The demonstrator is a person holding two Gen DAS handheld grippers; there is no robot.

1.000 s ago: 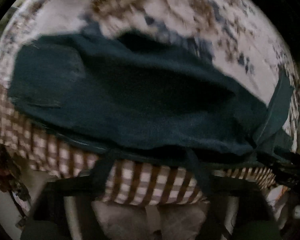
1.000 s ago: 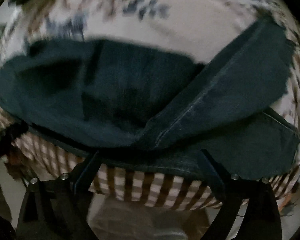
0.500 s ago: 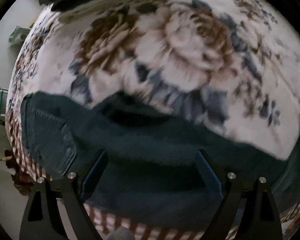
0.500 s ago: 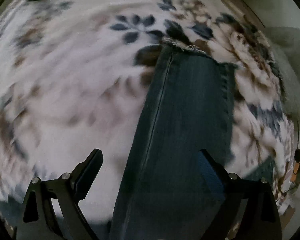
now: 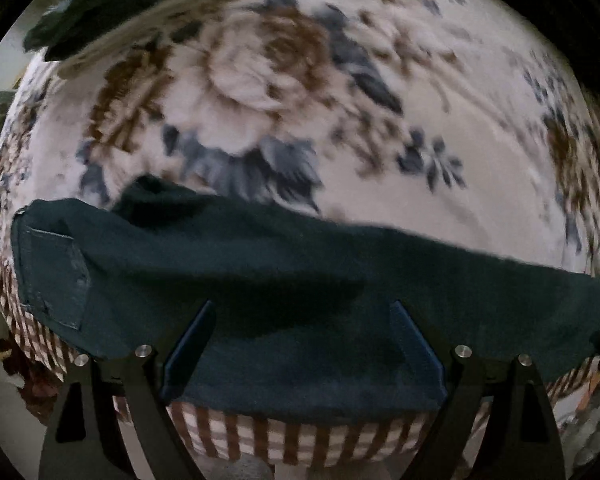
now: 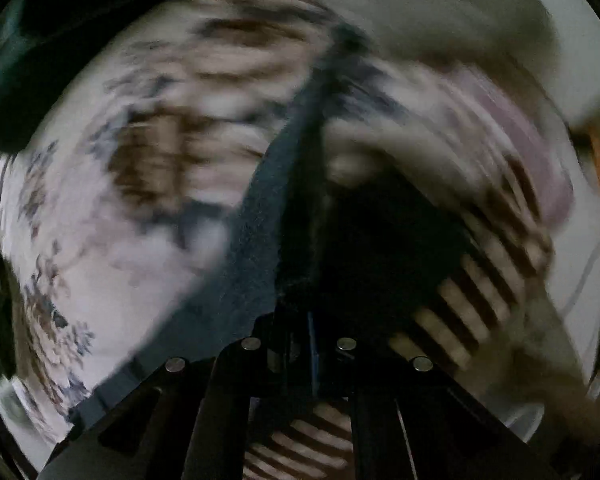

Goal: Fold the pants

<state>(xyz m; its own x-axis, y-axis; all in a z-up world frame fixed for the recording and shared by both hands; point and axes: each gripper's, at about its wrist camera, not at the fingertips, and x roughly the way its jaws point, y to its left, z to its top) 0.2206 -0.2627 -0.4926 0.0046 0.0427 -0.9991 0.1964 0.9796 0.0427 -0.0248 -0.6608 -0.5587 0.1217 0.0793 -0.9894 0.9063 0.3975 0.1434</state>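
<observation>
Dark blue denim pants (image 5: 284, 280) are lying across the near edge of a floral-print bedspread (image 5: 380, 92), left tongs (image 5: 300, 336) hovering spread apart above; the blurred right view shows right tongs (image 6: 312, 344) pinching a pant leg.

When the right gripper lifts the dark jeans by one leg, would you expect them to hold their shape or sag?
They will probably sag: the jeans lie in soft wrinkles on the floral bedspread. The leg near the right gripper, jaws shut, appears to trail limply. Denim looks thick, so likely weighty, unlikely to slip.
</observation>
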